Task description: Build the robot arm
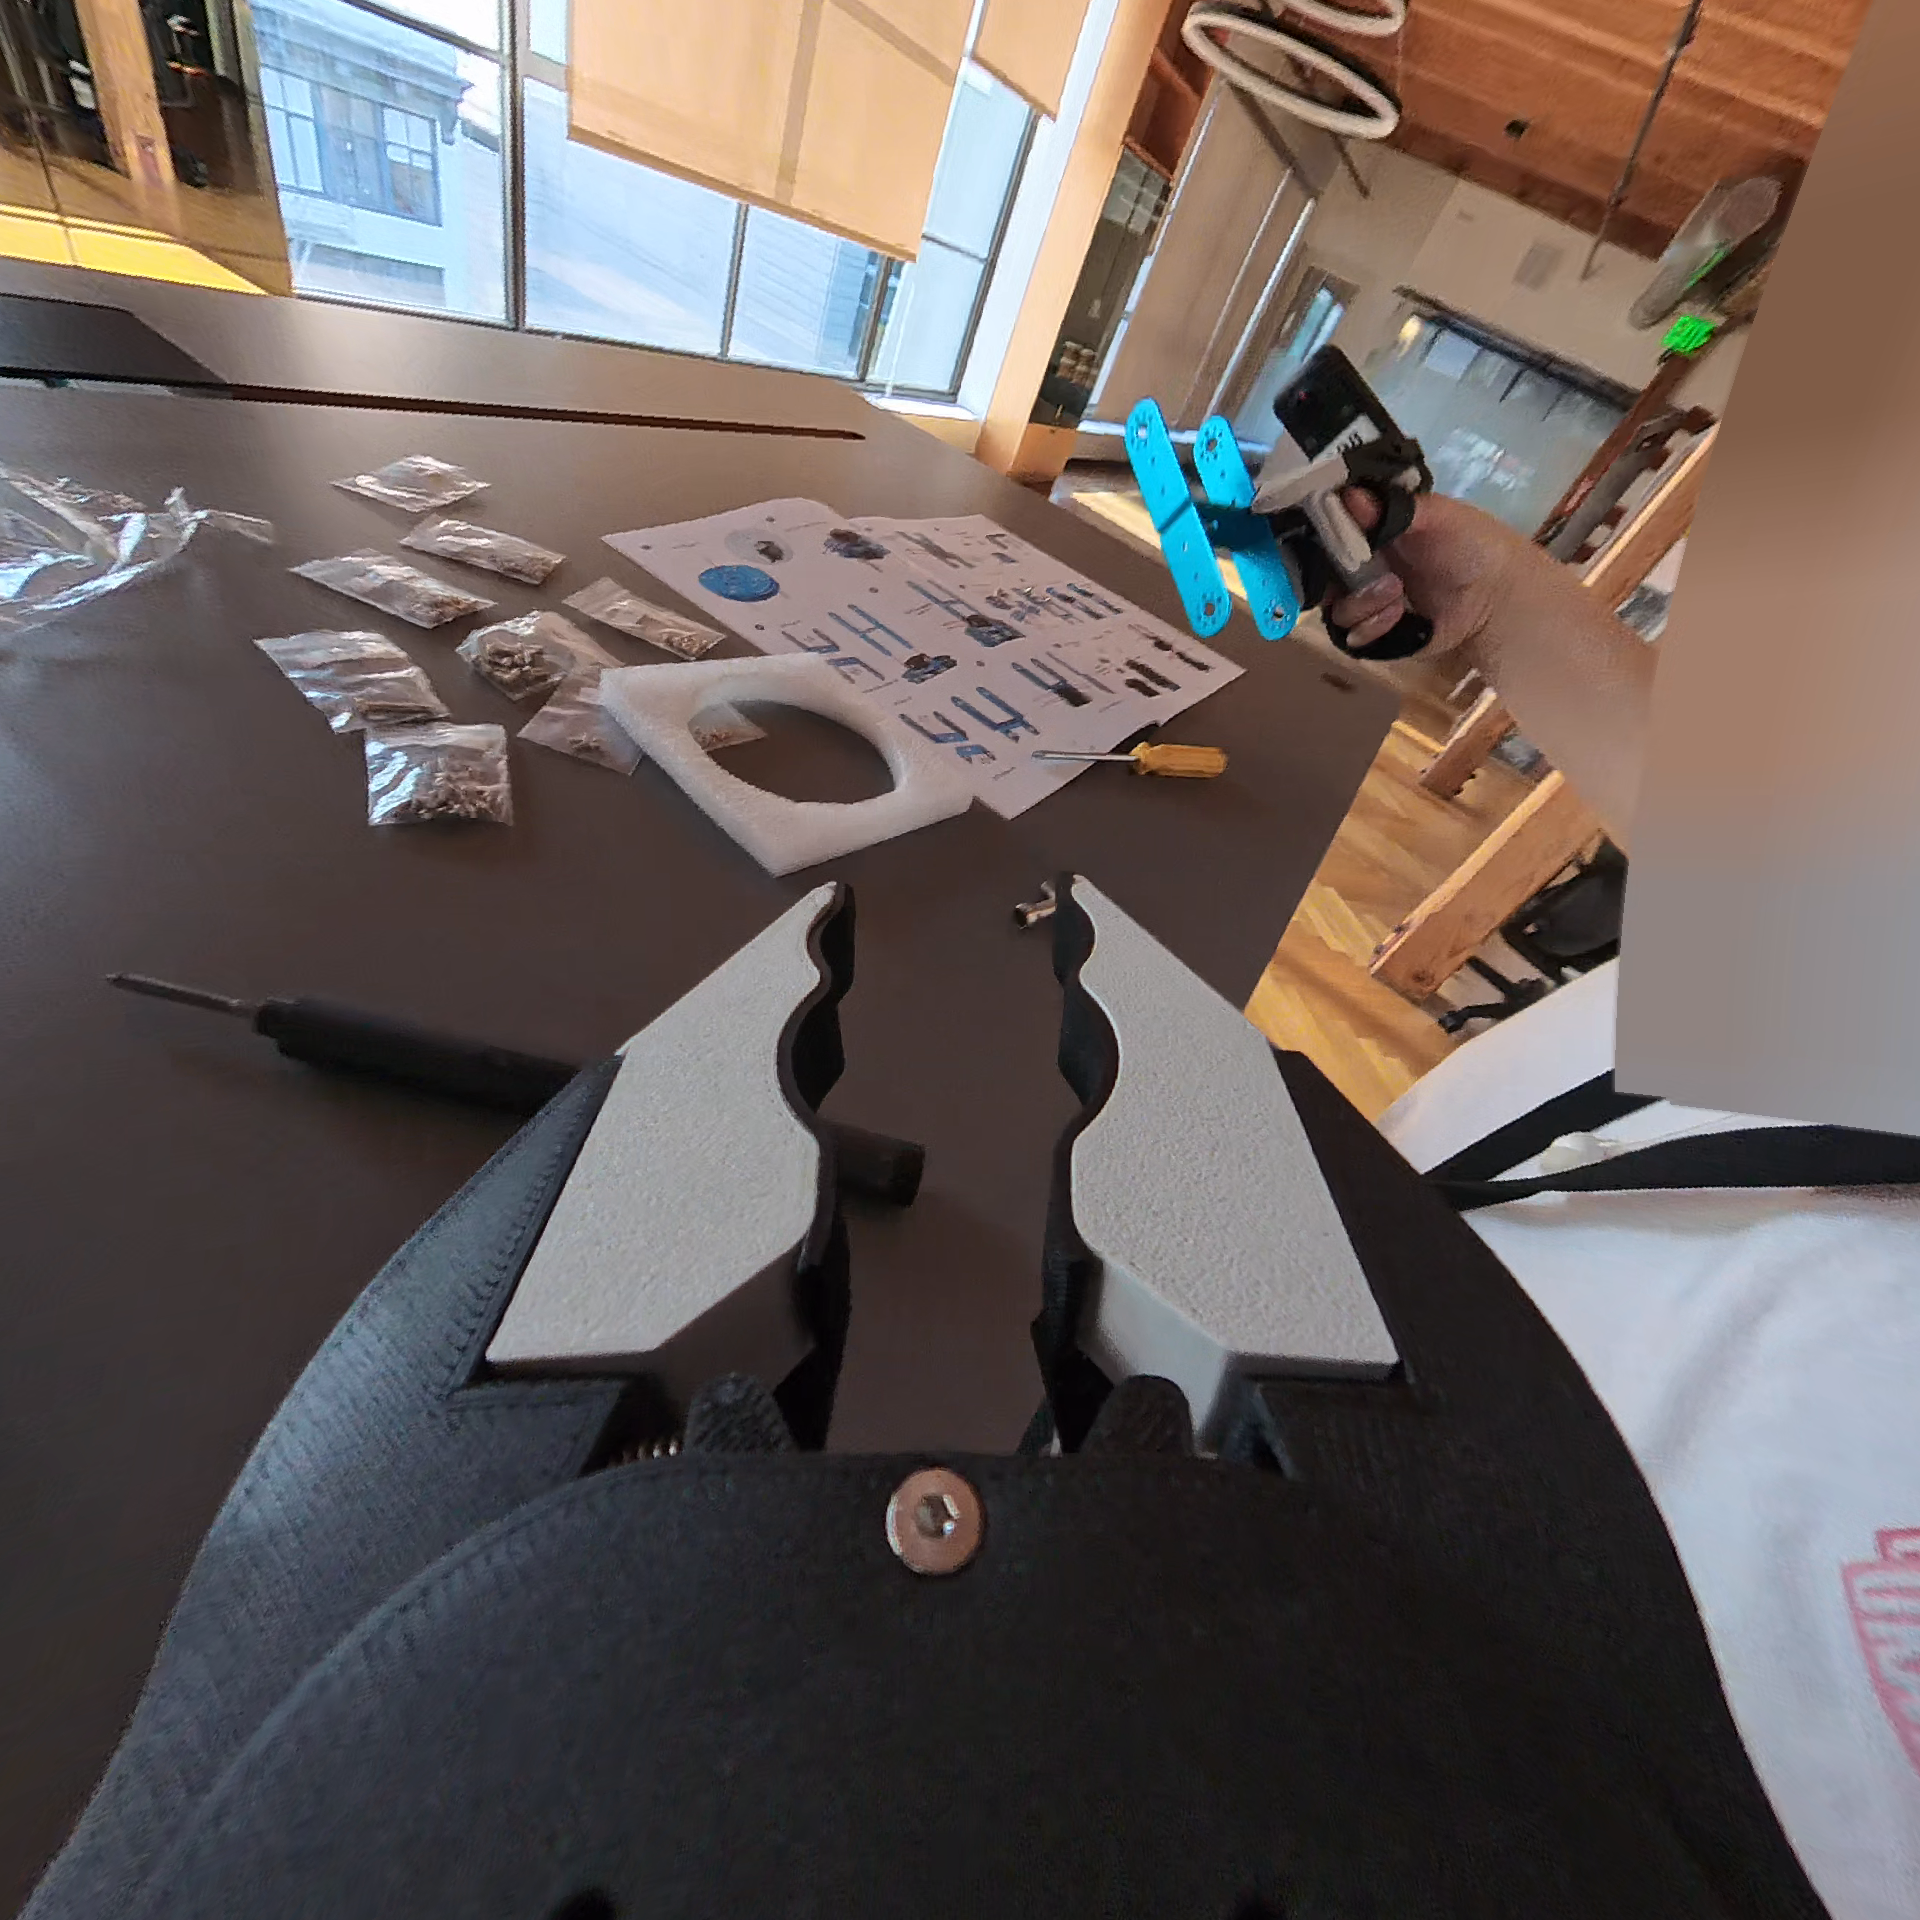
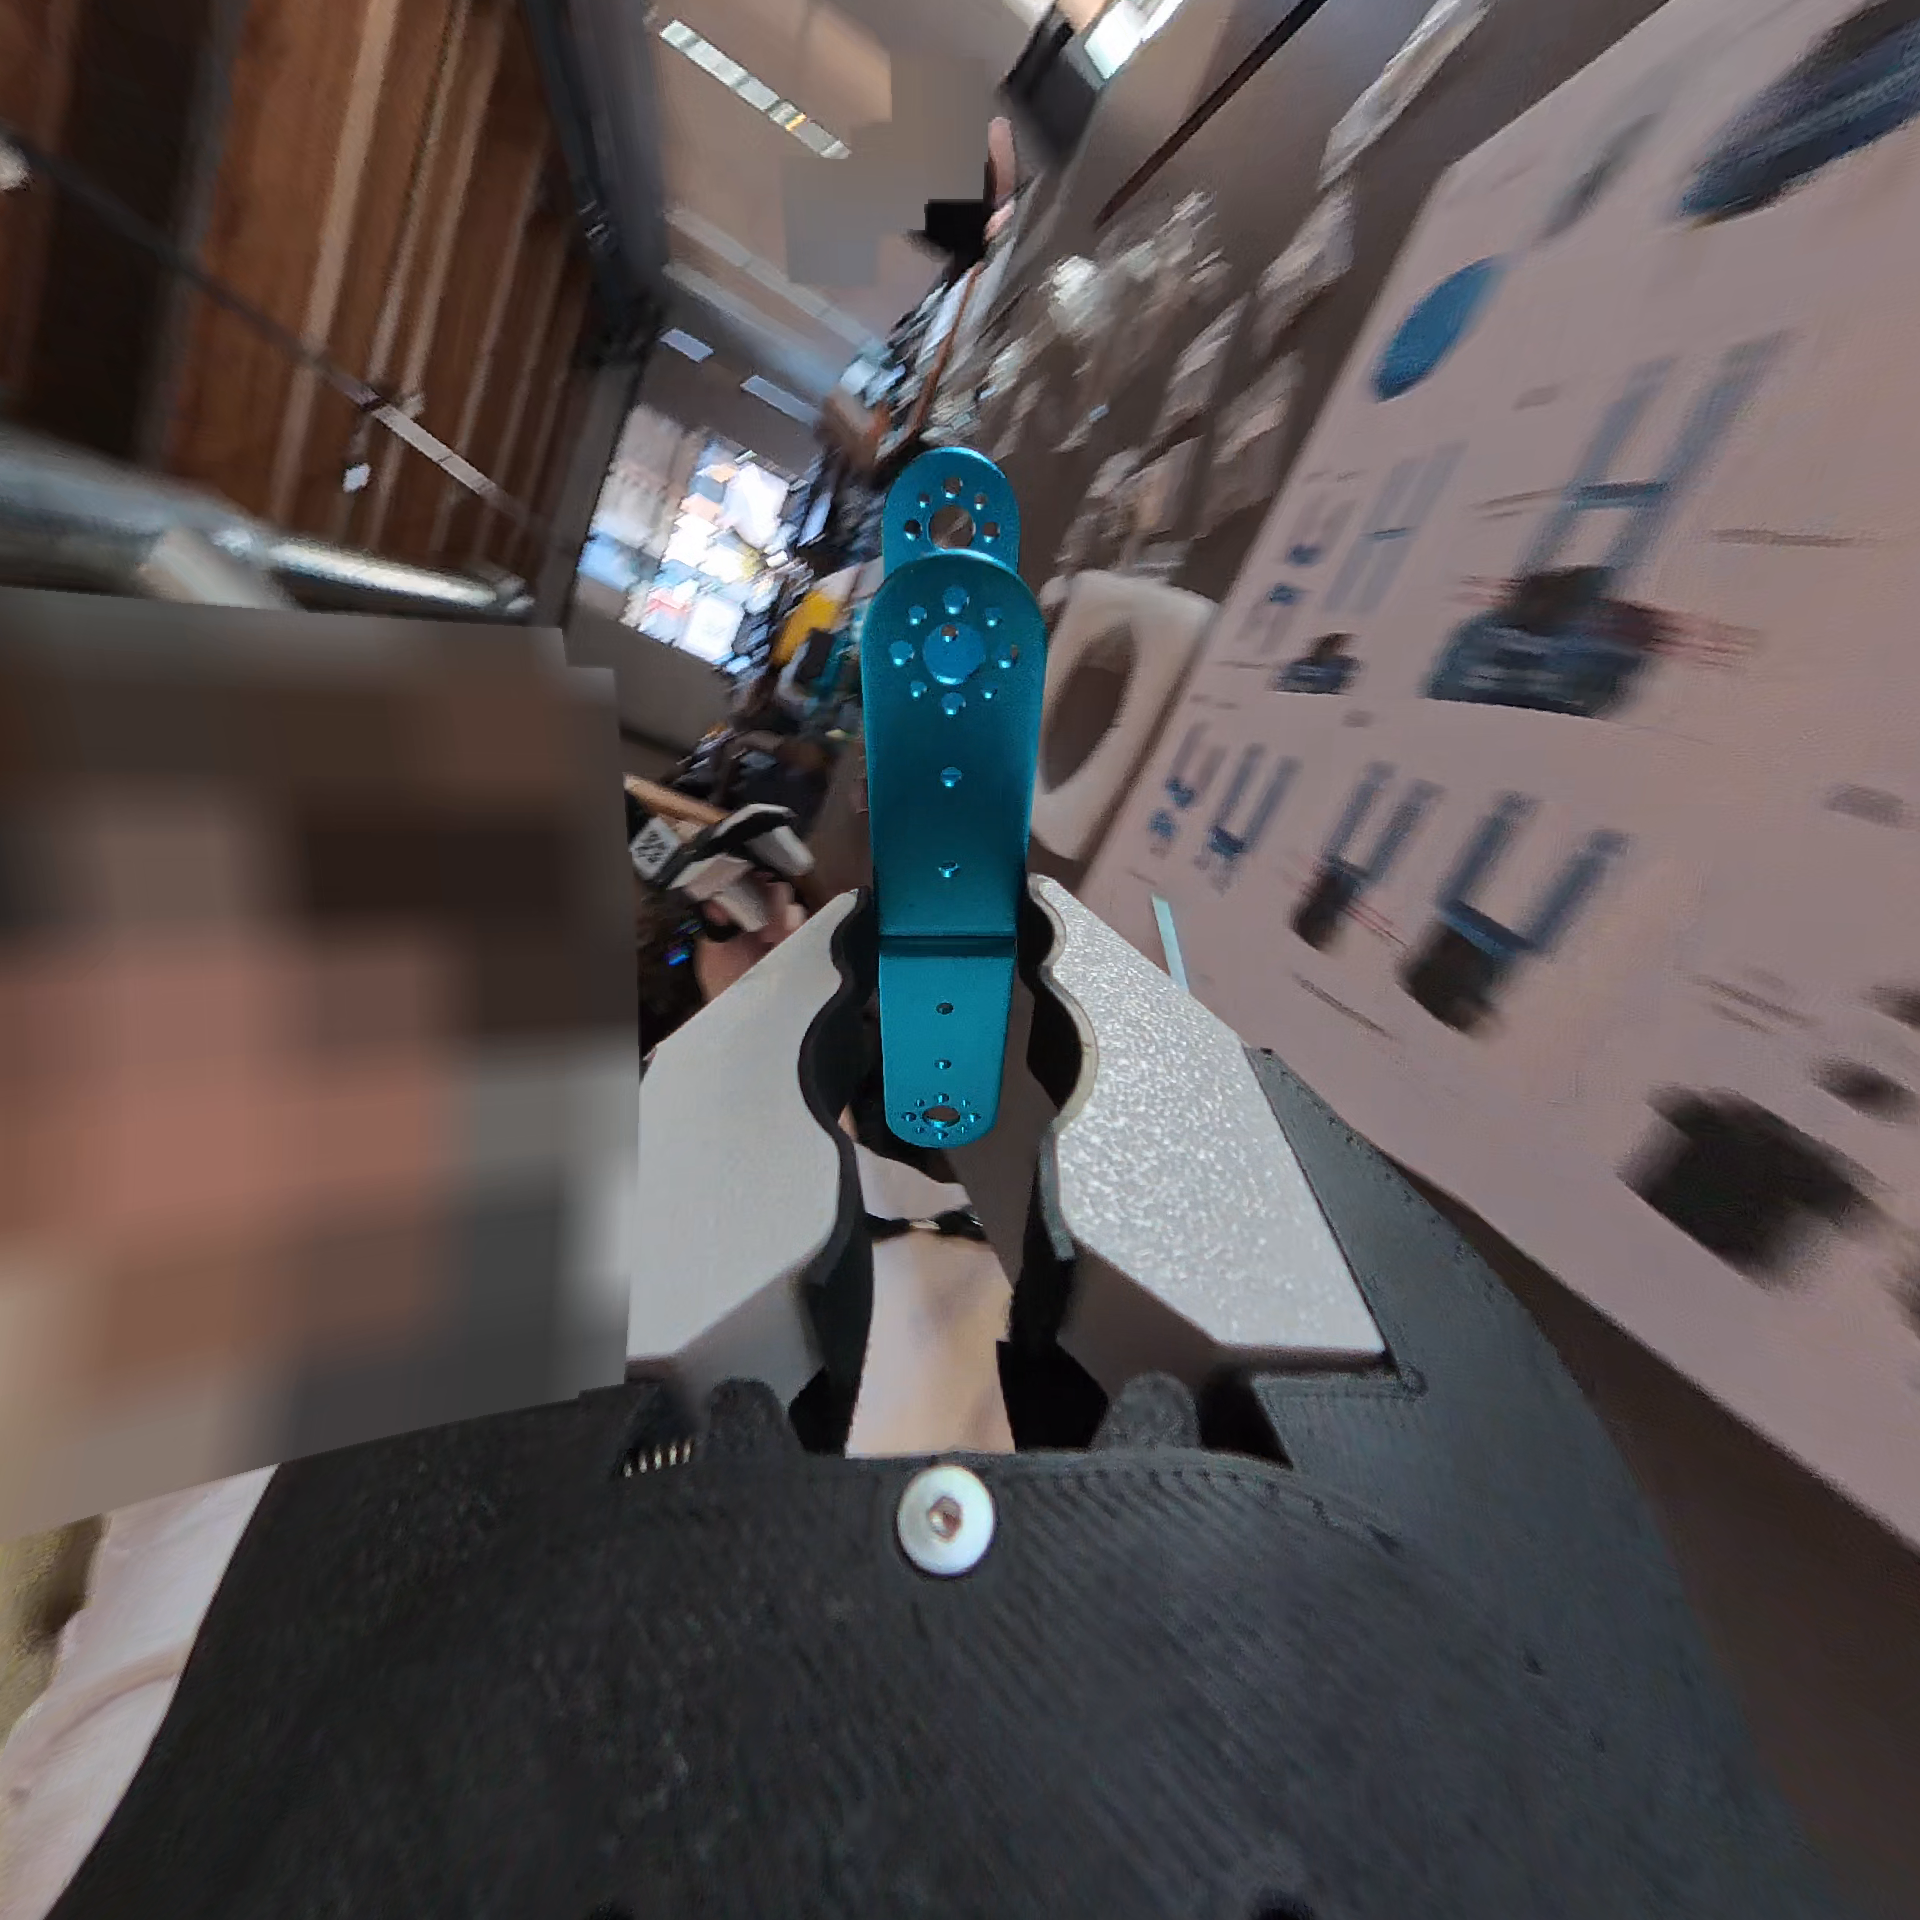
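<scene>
Bench point(image 1: 312, 935): dark brown, carries all loose items.
Printed sheet point(image 1: 1039, 582): white with blue and black figures, far right of the bench.
Foam block point(image 1: 665, 717): white, with an oval cut-out, overlapping the sheet's near edge.
Left claw point(image 1: 951, 920): fingers apart, holding nothing, over the bench near its edge.
Right claw point(image 2: 940, 935): clamped on the blue bracket point(image 2: 951, 790), held in the air clear of the bench, beyond its right edge.
Black screwdriver point(image 1: 416, 1049): lying flat, its handle passing under the left claw.
Clear bags of hardware point(image 1: 436, 774): several, clustered left of the foam.
Yellow-handled screwdriver point(image 1: 1174, 761): on the sheet's near edge.
Small metal key point(image 1: 1039, 902): just beside the left claw's right fingertip.
</scene>
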A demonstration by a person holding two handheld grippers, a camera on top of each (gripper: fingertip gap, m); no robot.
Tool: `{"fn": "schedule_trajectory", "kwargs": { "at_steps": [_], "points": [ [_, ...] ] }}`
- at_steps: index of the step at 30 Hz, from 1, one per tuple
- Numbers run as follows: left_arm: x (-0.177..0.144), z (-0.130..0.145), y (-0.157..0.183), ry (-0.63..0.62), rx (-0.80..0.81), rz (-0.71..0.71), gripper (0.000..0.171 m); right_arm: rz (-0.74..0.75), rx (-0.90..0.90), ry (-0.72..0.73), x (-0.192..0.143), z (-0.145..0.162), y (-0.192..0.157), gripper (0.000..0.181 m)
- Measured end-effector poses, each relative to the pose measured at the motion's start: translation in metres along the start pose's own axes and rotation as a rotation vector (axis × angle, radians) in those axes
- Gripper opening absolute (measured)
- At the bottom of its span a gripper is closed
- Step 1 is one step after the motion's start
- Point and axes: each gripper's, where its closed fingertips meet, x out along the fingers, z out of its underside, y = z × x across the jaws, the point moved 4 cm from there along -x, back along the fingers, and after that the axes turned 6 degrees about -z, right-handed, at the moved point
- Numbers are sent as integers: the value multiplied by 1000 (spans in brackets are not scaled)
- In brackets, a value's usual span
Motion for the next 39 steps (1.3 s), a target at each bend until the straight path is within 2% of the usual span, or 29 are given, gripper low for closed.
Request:
{"fn": "schedule_trajectory", "kwargs": {
  "at_steps": [1,5,10,13,15,18,20,23,26,27,30,35,36,38,39],
  "points": [
    [1,-2,2,13,-8,22,37,59,-17,29,-24,1,1,25],
    [28,-19,14,37,27,66,36,149,-42,142,-103,2,8,25],
    [103,-31,59,-10,36,136,35,113,32,103,-153,8,46,25],
    [166,-32,96,-58,42,155,34,52,40,53,-163,-2,72,26],
    [216,-32,119,-96,28,172,34,-23,48,12,-162,-10,77,25],
    [290,-35,158,-149,-84,299,31,-43,41,-108,-154,-16,91,25],
    [332,-30,178,-233,-127,347,31,-57,45,-169,-150,-22,96,25],
    [379,-11,190,-374,-50,266,38,-127,127,-174,-141,-32,97,26],
    [407,4,190,-468,-36,204,49,-162,233,-116,-134,-40,106,25],
    [414,8,188,-499,-58,198,53,-165,266,-94,-132,-41,109,25],
    [429,16,179,-577,-185,210,51,-195,332,-32,-123,-42,109,25],
    [437,8,168,-520,-446,365,51,-251,434,82,-108,-40,96,25],
    [438,6,166,-503,-478,390,48,-273,464,103,-106,-40,91,25],
    [436,0,167,-477,-546,491,32,-309,483,134,-99,-38,85,25],
    [434,-2,166,-476,-577,524,31,-317,476,147,-97,-37,85,25]
  ]
}}
